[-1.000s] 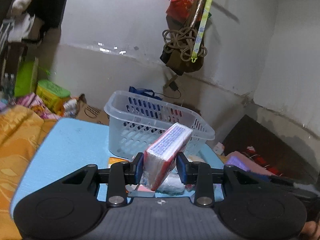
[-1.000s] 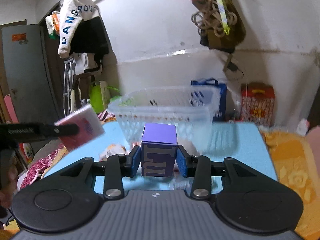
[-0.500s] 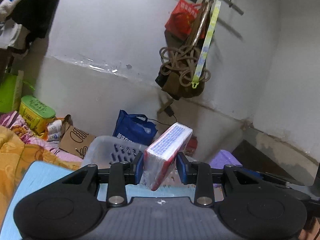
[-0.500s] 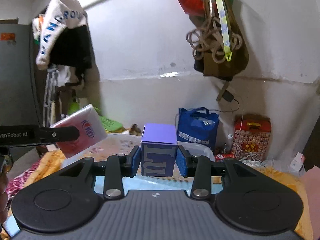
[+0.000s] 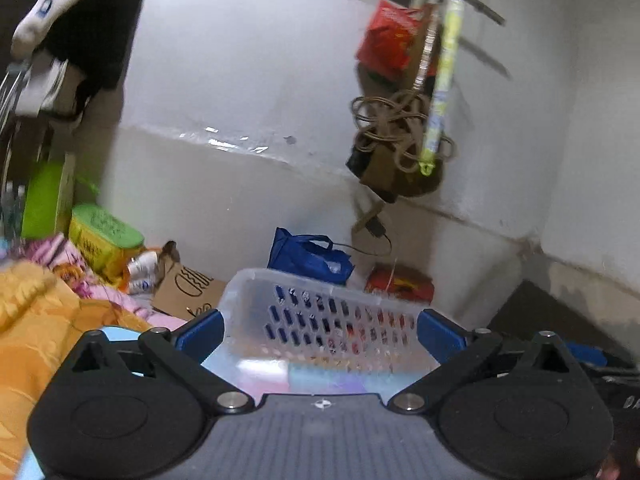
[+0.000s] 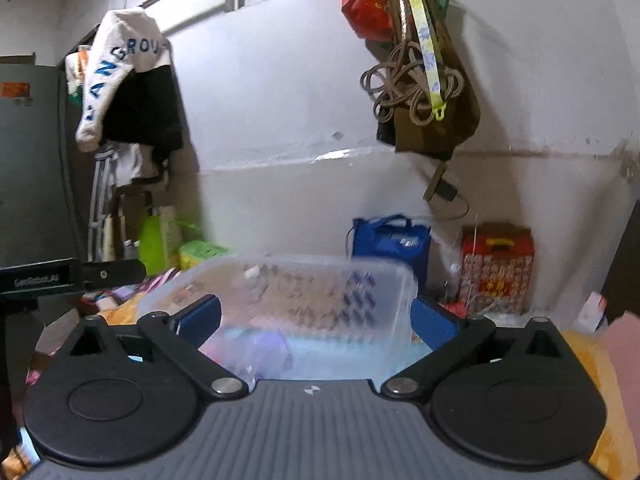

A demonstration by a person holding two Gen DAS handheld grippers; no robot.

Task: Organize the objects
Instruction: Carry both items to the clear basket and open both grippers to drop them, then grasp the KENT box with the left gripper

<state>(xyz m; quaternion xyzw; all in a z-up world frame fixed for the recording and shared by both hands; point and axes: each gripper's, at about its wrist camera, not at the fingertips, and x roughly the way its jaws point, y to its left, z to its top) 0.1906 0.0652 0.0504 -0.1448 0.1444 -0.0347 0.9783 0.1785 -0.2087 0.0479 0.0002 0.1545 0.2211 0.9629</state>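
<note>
A clear plastic basket [image 5: 320, 312] with slotted walls sits just ahead of both grippers; it also shows in the right wrist view [image 6: 304, 292]. My left gripper [image 5: 320, 332] is open and empty, its jaws spread wide over the basket's near side. My right gripper [image 6: 316, 320] is open and empty too, held over the basket. A purple shape [image 6: 268, 344] shows blurred through the basket wall, low inside it. The red and white packet is not clearly in view. The other hand's gripper [image 6: 72, 276] juts in at the left of the right wrist view.
The basket stands on a light blue surface [image 5: 116, 332]. An orange blanket [image 5: 36, 320] lies to the left. By the white wall stand a blue bag [image 5: 308, 256], a red box [image 6: 496, 264] and a green tub [image 5: 104, 236]. A rope bundle [image 5: 396, 136] hangs above.
Both grippers have opened and let go: the red and white packet has left the left one, the purple box the right one. Both views have tilted down toward the basket.
</note>
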